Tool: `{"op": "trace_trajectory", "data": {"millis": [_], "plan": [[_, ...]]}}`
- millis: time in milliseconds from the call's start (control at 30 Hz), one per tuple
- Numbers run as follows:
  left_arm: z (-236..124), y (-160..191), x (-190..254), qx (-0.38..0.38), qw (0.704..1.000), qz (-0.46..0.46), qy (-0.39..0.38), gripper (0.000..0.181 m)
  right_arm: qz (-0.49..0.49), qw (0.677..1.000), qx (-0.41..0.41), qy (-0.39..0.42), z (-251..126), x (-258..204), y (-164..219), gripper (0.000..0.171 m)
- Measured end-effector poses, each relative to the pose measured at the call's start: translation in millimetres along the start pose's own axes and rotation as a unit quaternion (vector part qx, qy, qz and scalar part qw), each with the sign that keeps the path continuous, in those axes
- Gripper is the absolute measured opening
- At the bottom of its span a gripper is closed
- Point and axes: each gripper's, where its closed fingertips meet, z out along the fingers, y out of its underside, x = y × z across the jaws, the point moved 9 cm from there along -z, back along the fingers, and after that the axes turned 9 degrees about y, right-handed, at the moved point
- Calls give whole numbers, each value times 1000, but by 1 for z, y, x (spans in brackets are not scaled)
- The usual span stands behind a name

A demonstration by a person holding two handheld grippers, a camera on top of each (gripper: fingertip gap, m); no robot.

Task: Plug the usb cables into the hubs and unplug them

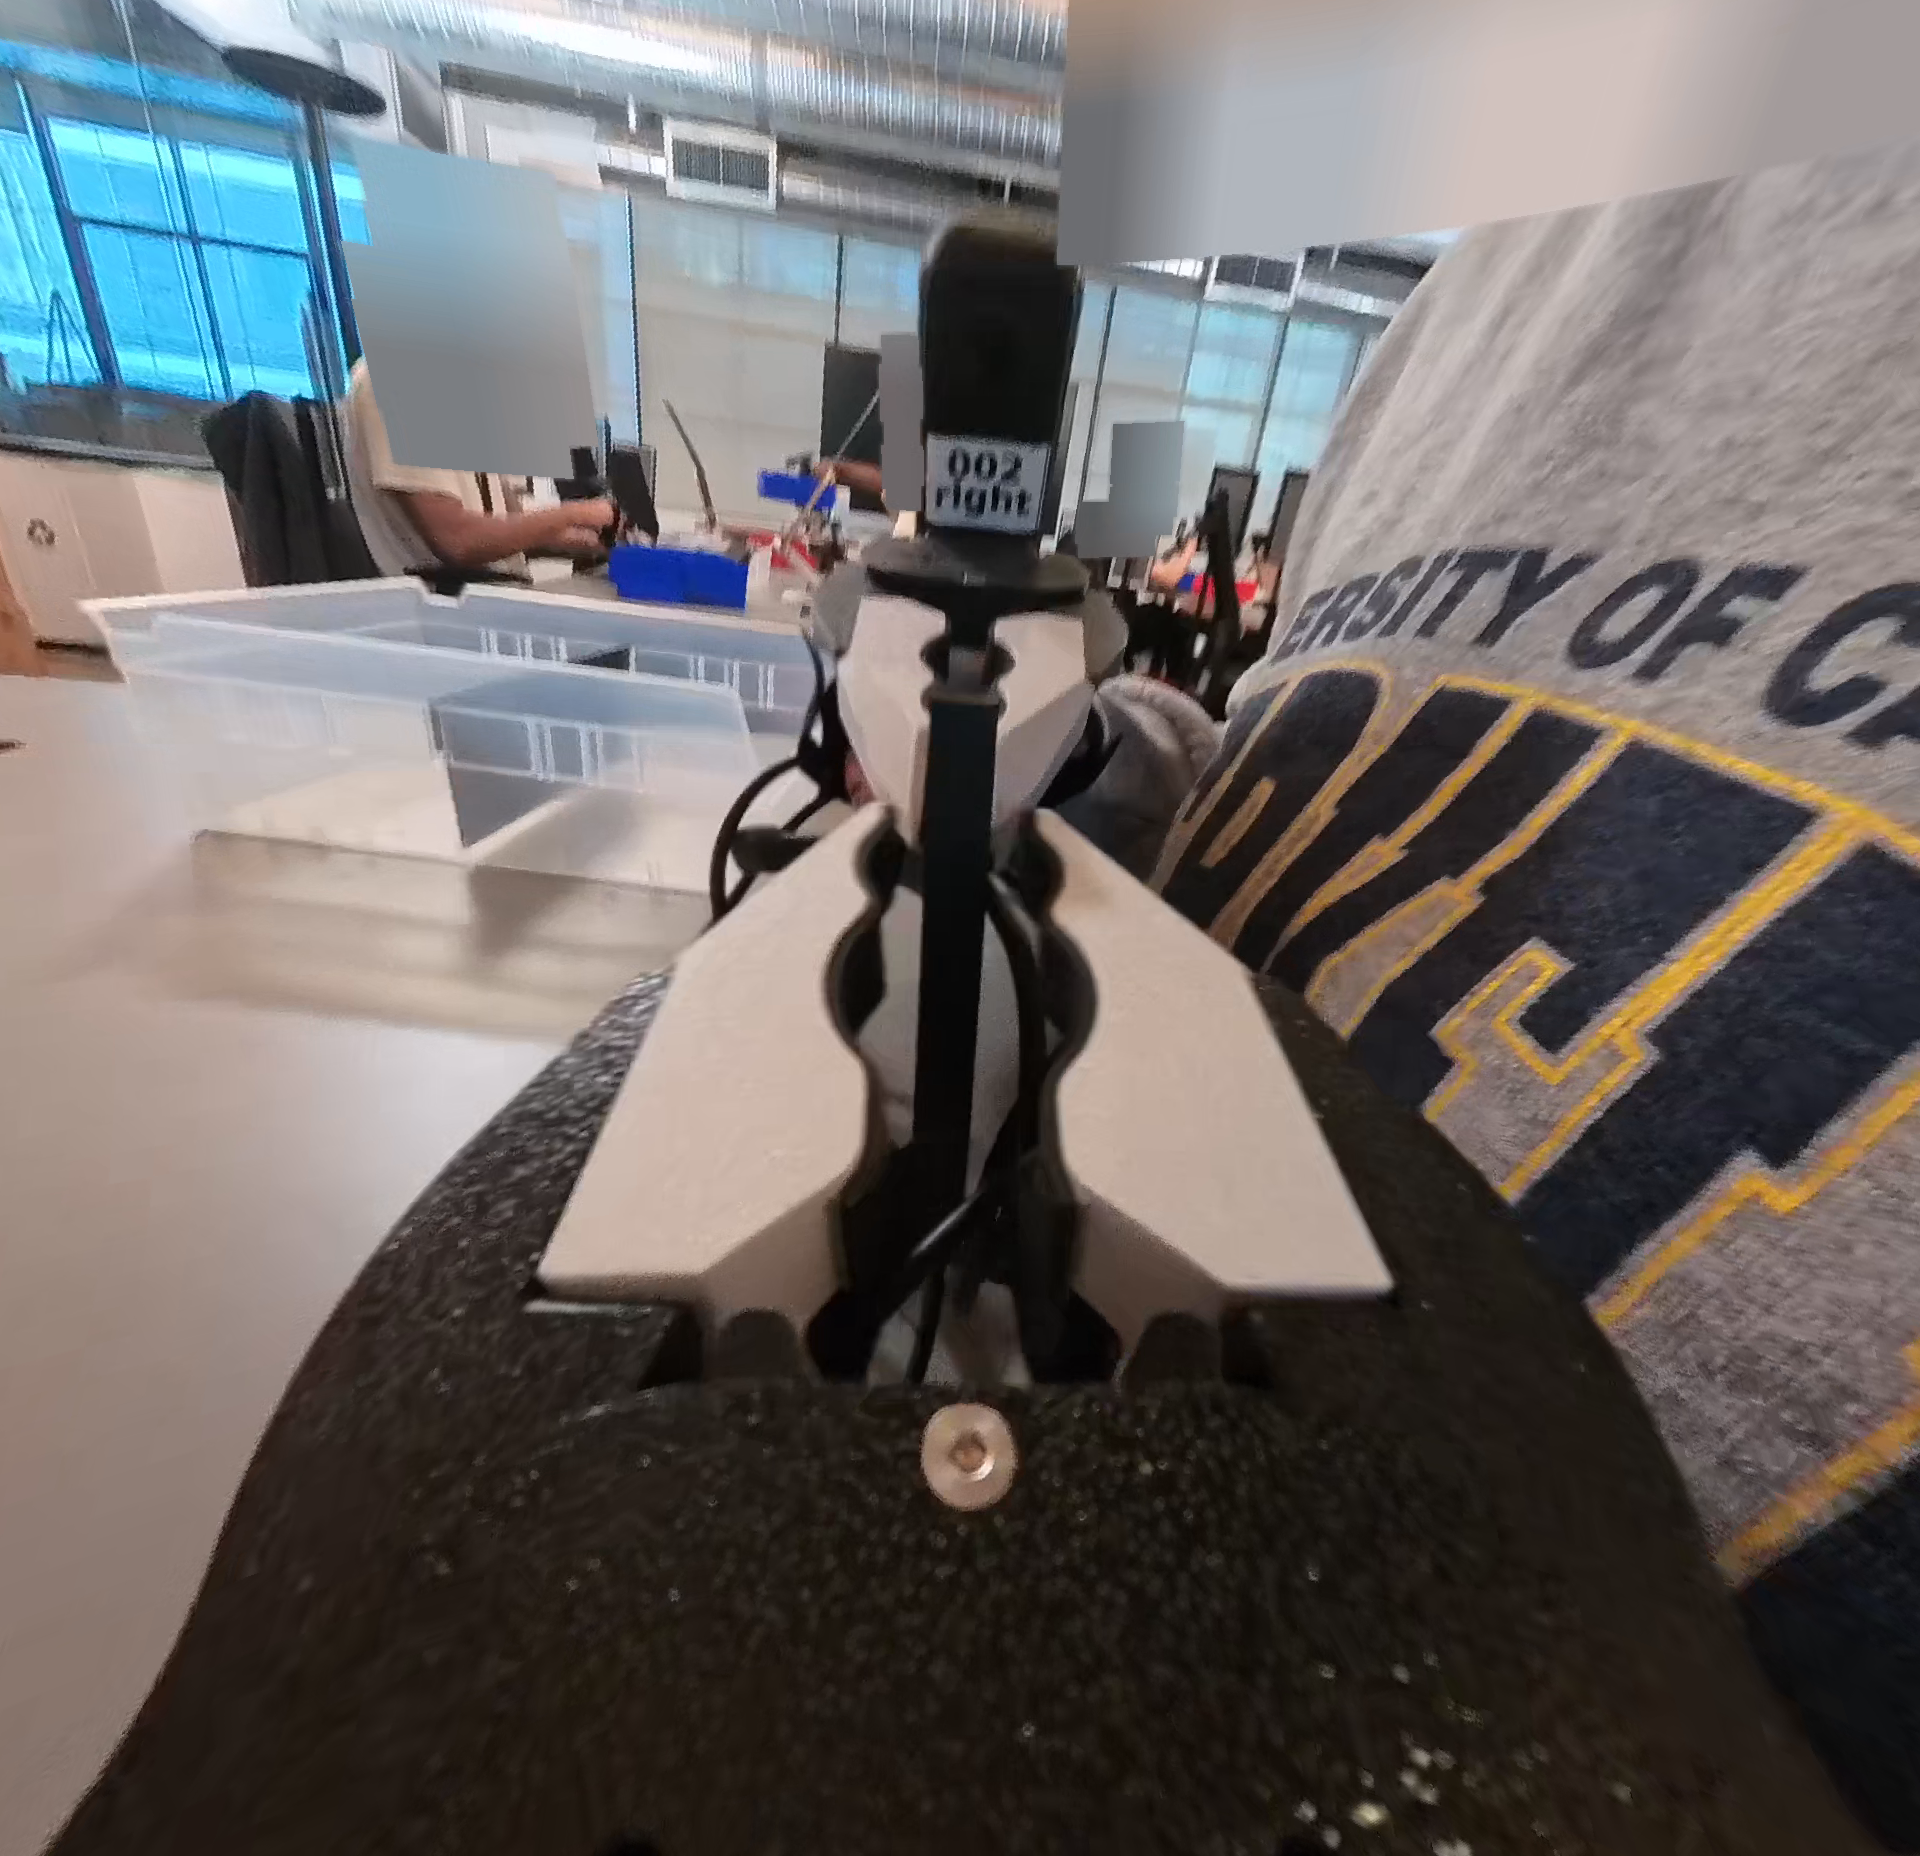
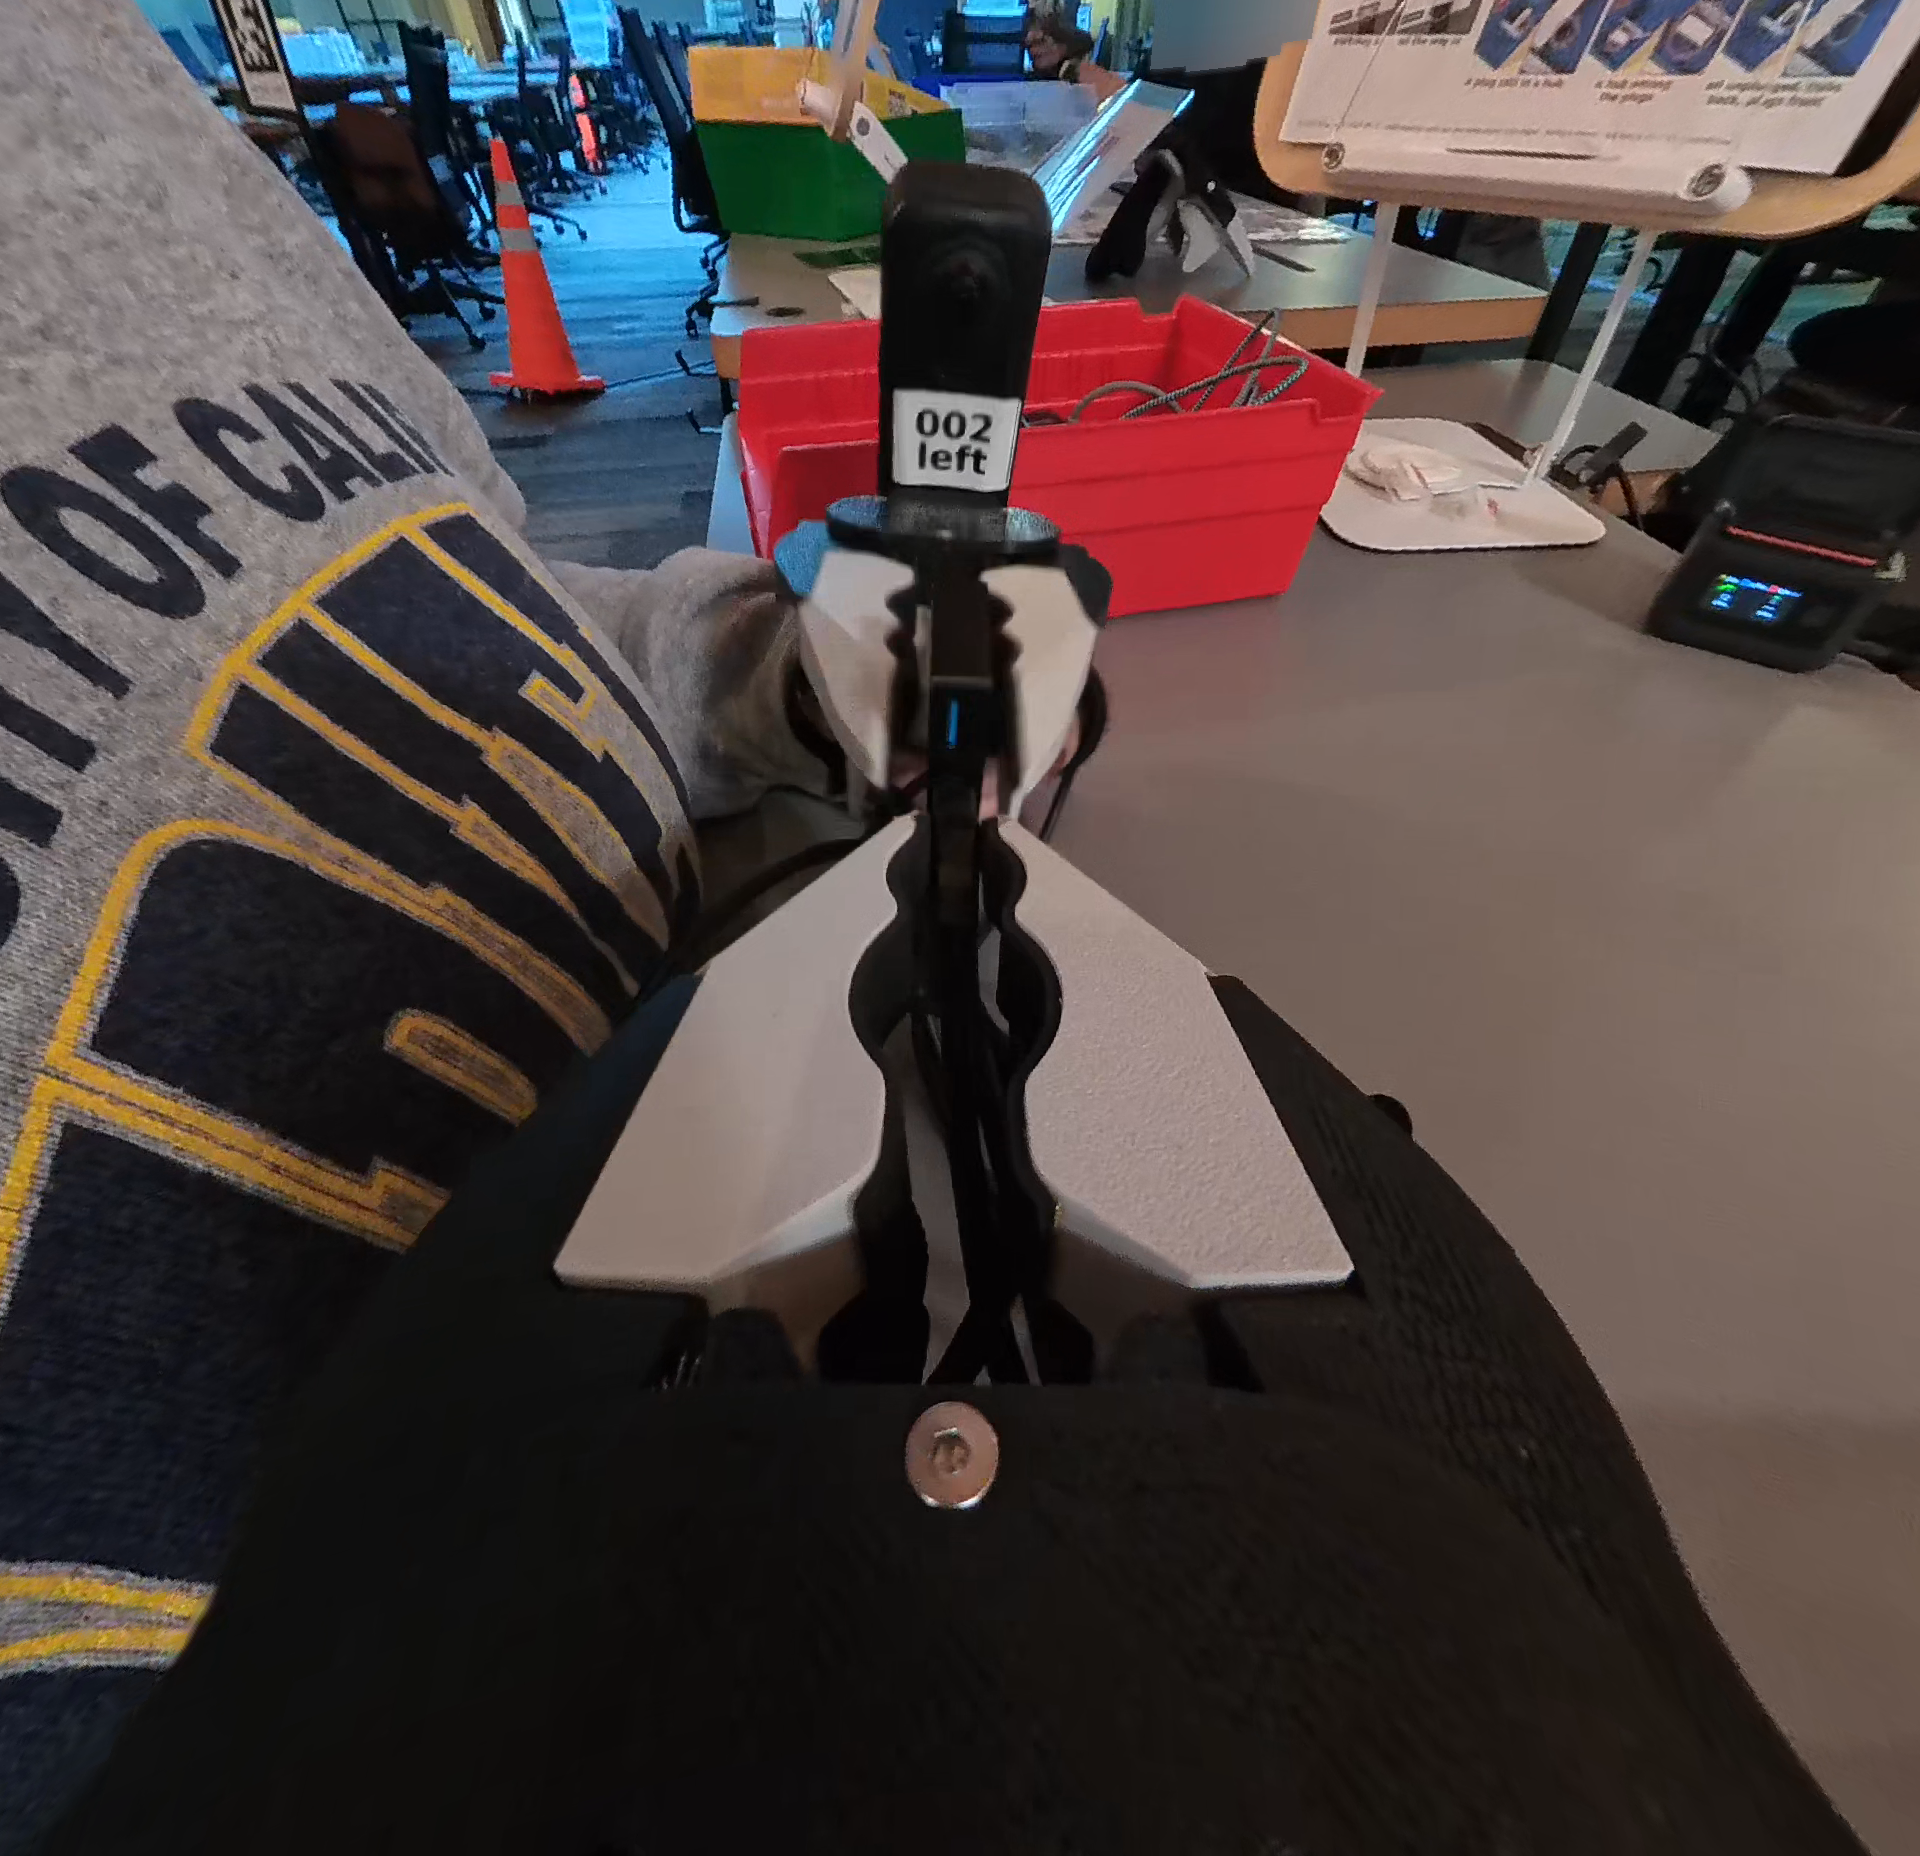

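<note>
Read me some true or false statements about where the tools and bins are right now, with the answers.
1. The left tool is wide open. False: it is shut on the black hub.
2. The red bin stands on the table. True.
3. The orange cone stands on the table. False: it stands on the floor.
4. The right tool is closed on a black cable plug, tip to tip with the left tool. True.
</note>
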Motion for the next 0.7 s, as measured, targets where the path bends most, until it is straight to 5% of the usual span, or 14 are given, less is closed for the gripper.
{"op": "trace_trajectory", "data": {"millis": [567, 700], "plan": [[9, -6, 39, -124, 989, 62, -51, 9, -53, 996, -42, -56, -1, -20, 1, 8], [-57, -22, 35, -20, 992, 3, -127, 8, 24, 999, -28, 24, -54, 21, 3, 7]]}}
